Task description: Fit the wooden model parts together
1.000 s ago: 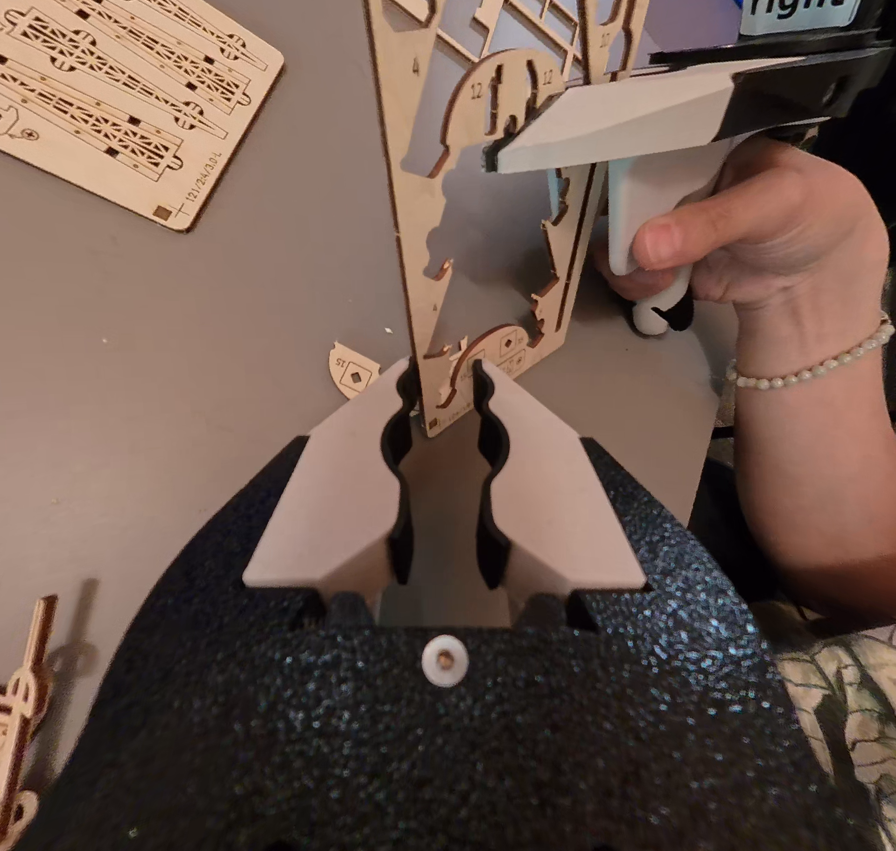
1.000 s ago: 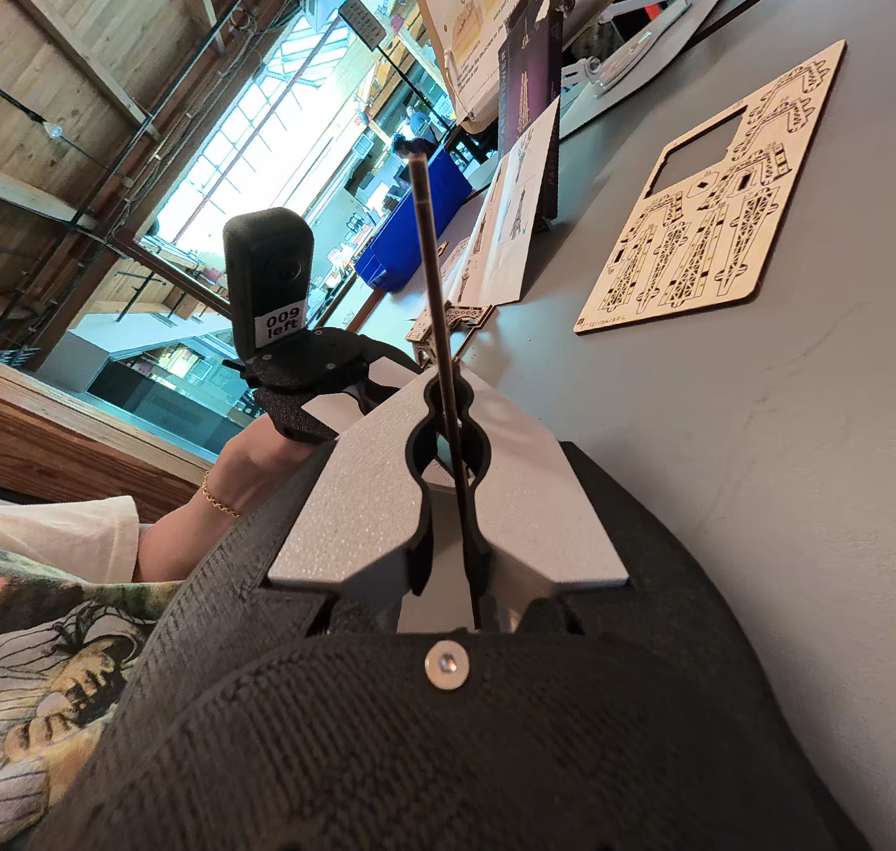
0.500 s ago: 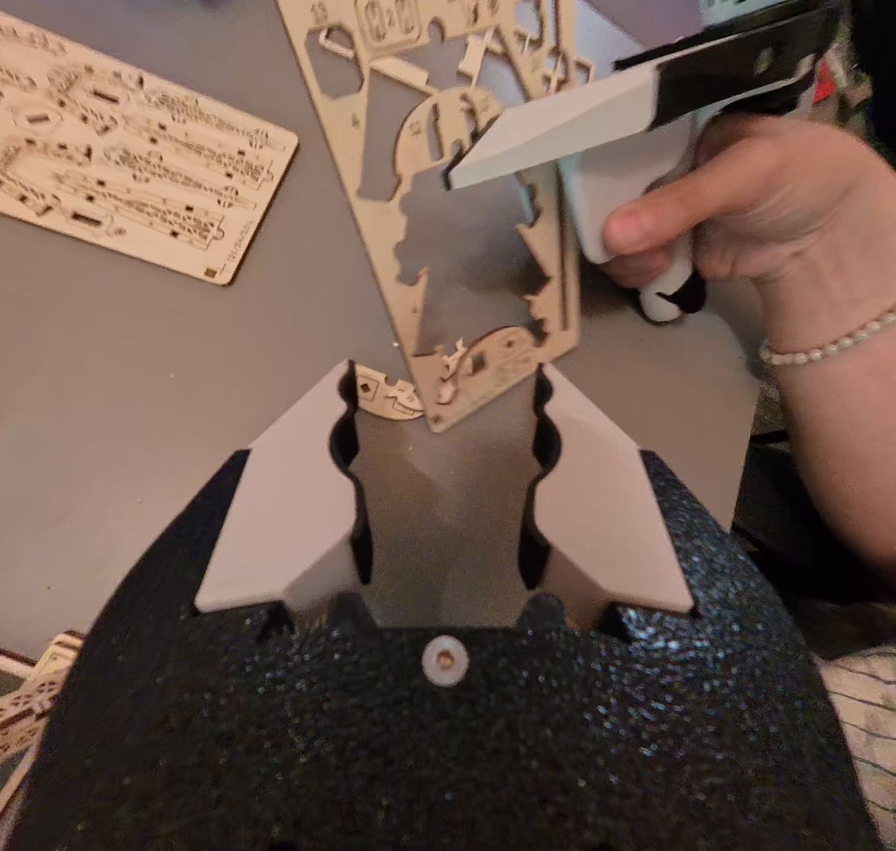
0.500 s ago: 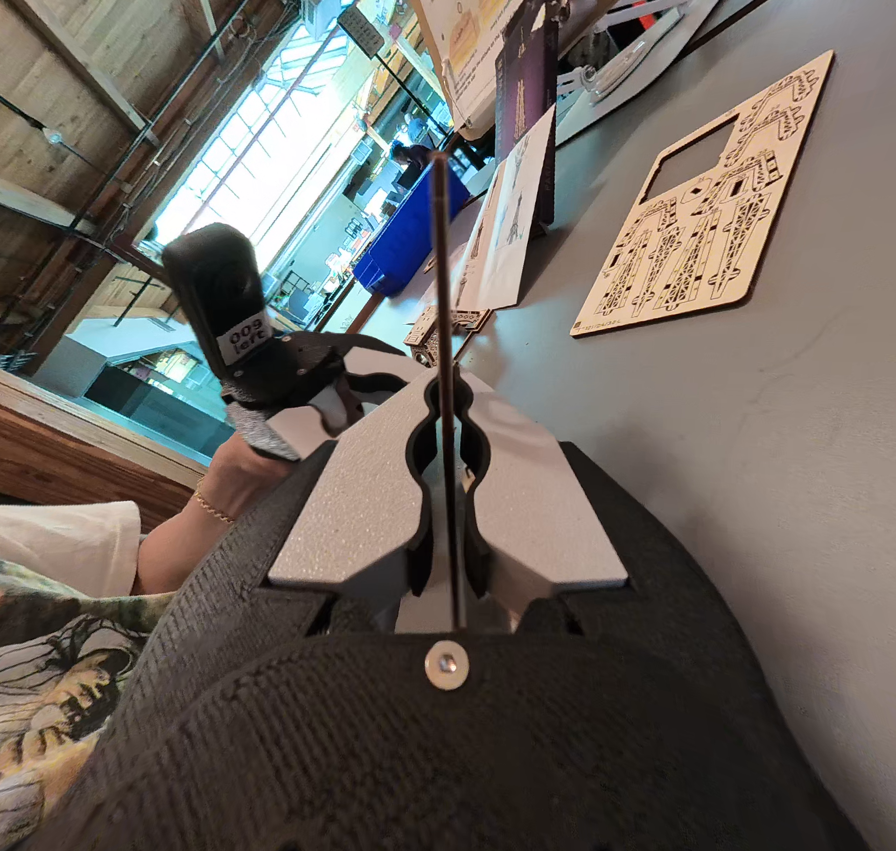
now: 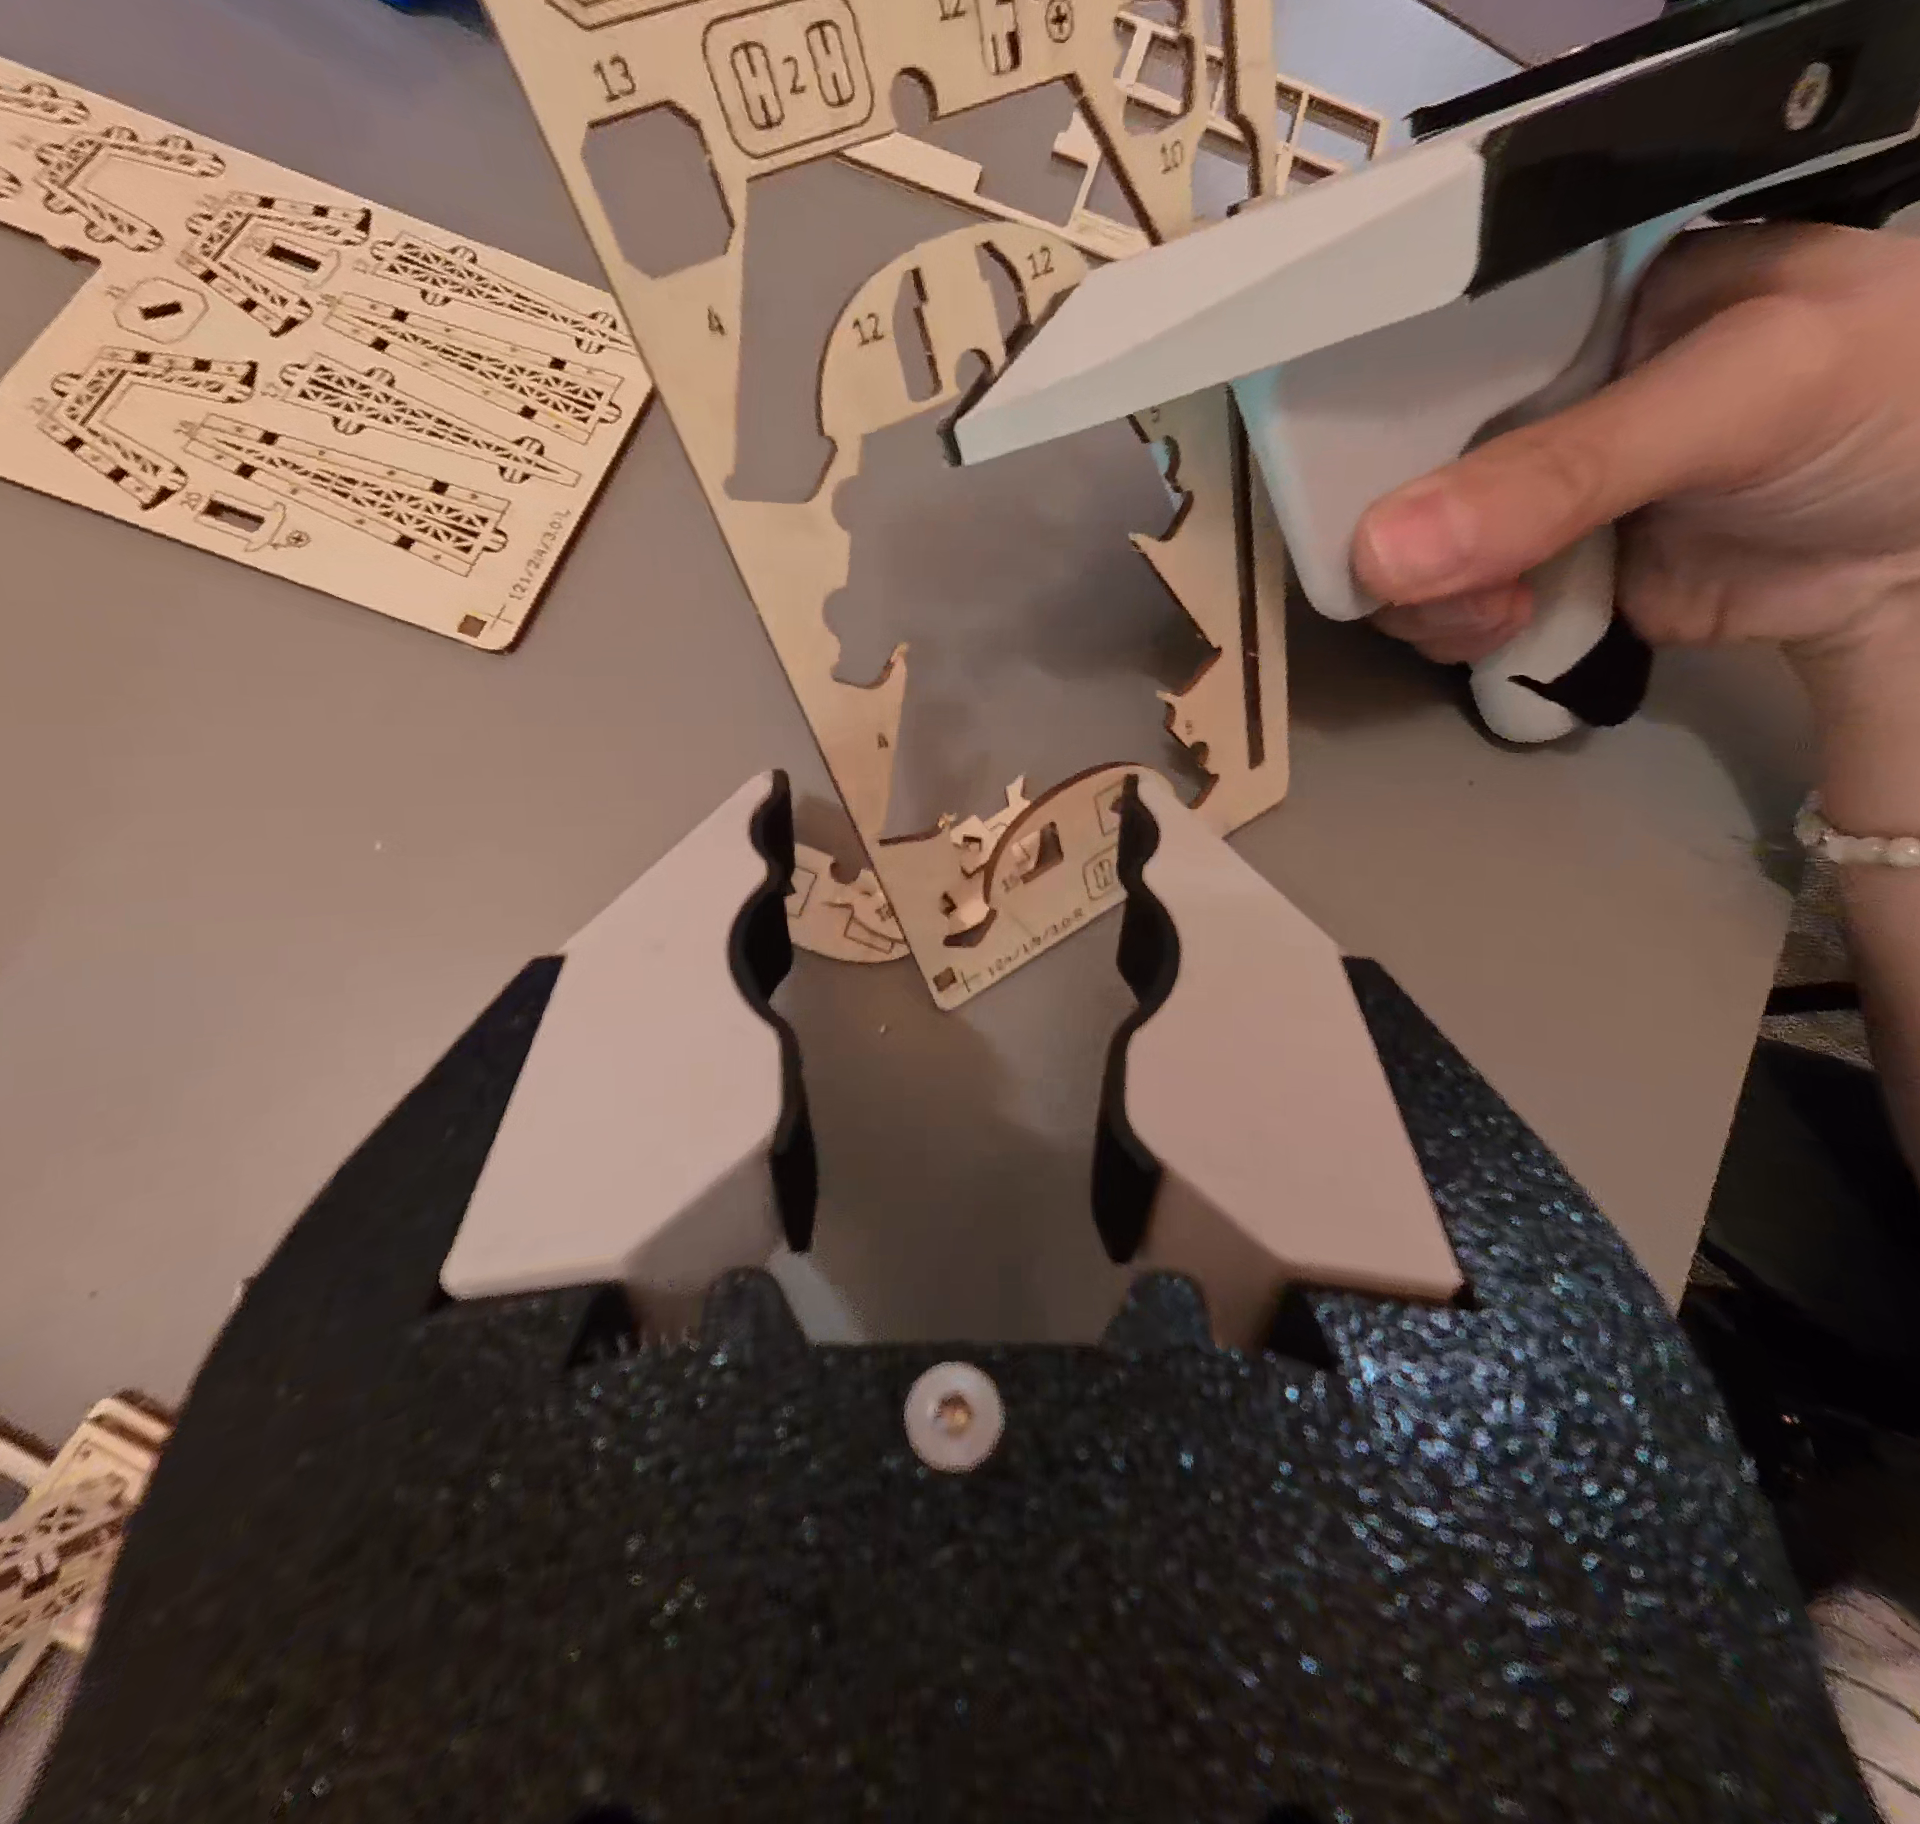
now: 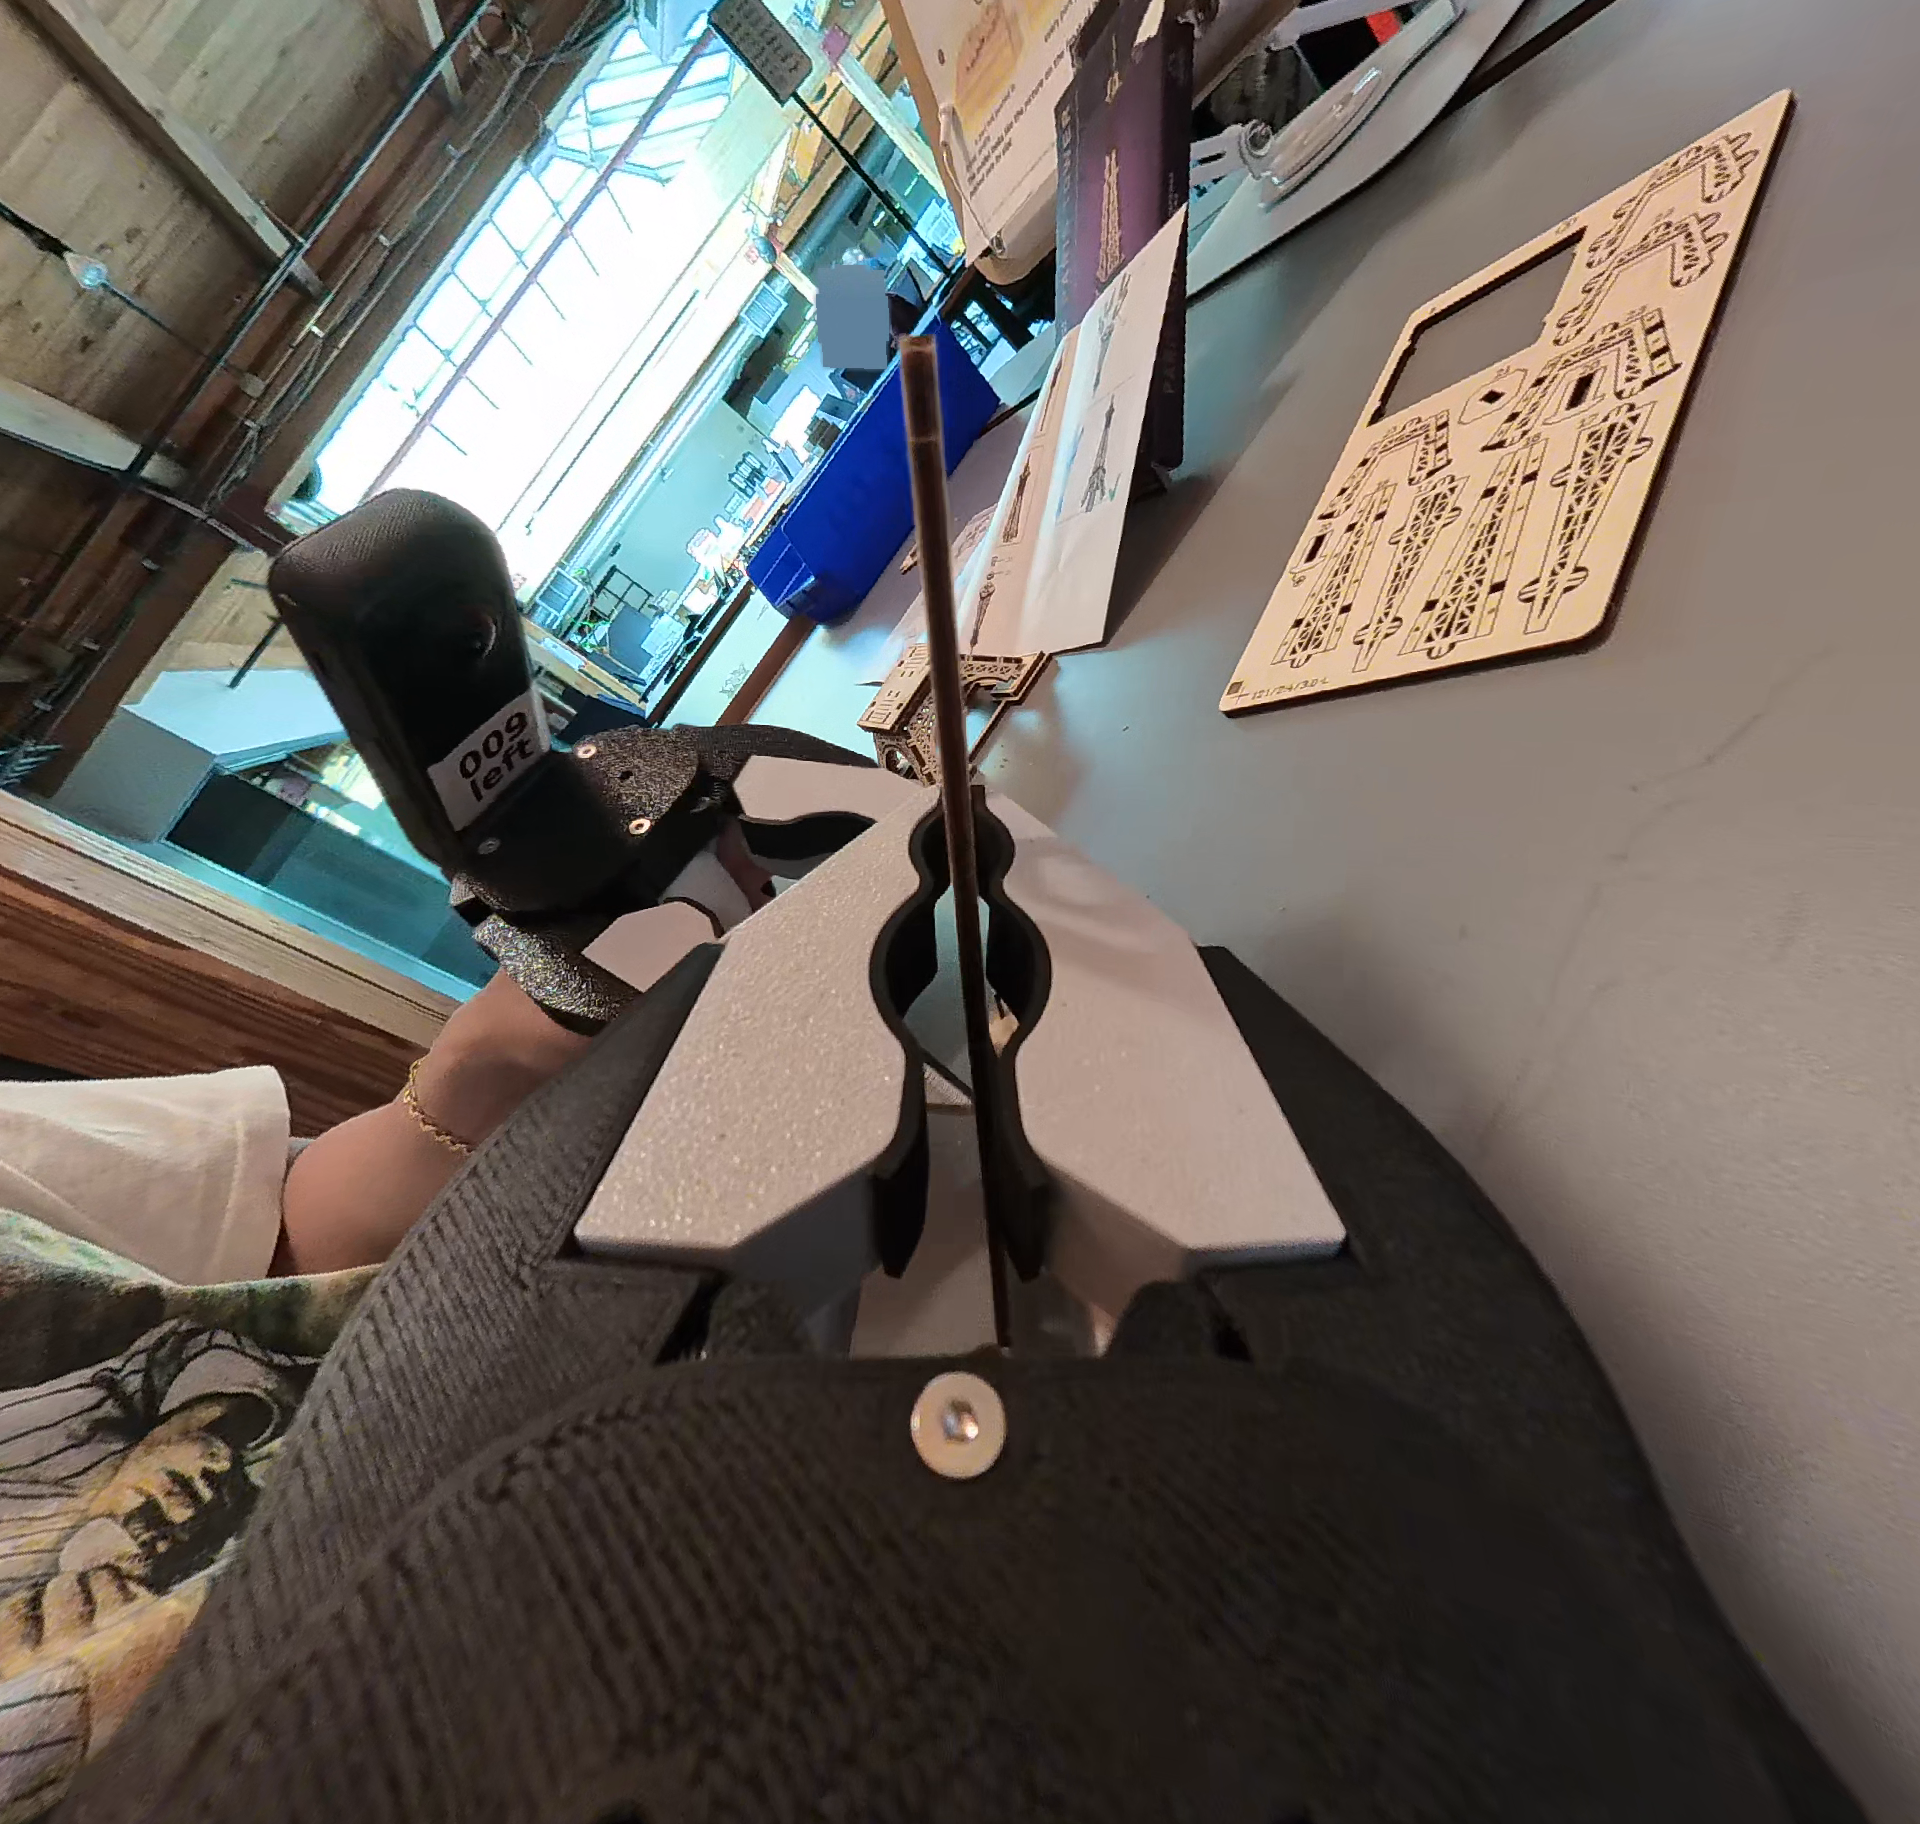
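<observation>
Risk: our left gripper, fingers wide w/ nothing in them, could snap the thin frame of the part sheet by its lower corner. Right gripper, fingers narrow, clamps it upright near the surface's right edge; open room leftward, toward the flat sheet.

Pale laser-etched plywood sheets, grey table, speckled black tool with off-white fingers.

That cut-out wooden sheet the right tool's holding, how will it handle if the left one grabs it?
The wooden sheet is probably stiff but brittle: it shows edge-on as a straight thin line in the right wrist view. Large cut-outs leave narrow strips, likely to snap if twisted. Likely light, since the right tool holds it alone.
</observation>
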The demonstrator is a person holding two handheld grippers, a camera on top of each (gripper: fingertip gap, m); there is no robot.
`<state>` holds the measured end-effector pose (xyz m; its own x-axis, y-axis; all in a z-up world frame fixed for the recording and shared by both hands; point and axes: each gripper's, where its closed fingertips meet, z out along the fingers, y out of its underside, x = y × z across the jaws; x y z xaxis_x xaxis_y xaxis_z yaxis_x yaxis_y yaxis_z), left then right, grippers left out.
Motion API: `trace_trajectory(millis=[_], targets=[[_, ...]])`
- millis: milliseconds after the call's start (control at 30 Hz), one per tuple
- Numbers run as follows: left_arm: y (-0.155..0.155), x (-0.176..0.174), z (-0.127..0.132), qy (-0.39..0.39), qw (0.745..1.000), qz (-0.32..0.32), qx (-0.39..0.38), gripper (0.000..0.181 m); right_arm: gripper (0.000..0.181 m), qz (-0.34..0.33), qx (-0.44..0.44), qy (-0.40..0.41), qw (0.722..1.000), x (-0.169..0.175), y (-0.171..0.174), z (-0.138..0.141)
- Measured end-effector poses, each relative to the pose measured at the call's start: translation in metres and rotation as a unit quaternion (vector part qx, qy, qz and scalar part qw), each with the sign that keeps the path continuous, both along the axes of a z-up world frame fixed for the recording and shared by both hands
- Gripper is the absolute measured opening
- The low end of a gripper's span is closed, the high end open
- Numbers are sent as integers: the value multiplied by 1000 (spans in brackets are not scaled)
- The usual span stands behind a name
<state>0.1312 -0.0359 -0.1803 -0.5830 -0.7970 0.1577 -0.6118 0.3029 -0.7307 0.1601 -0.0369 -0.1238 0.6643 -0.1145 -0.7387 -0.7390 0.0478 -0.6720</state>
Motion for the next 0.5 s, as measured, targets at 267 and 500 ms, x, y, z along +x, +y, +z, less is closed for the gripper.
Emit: trace_trajectory(millis=[267, 500], targets=[[-7, -6, -1, 28, 998, -52, -35, 53, 0, -1, -10, 4, 1000, 1, 1, -3], [-9, -8, -5, 43, 997, -67, -25, 50, 0, 2, -14, 7, 1000, 0, 2, -5]])
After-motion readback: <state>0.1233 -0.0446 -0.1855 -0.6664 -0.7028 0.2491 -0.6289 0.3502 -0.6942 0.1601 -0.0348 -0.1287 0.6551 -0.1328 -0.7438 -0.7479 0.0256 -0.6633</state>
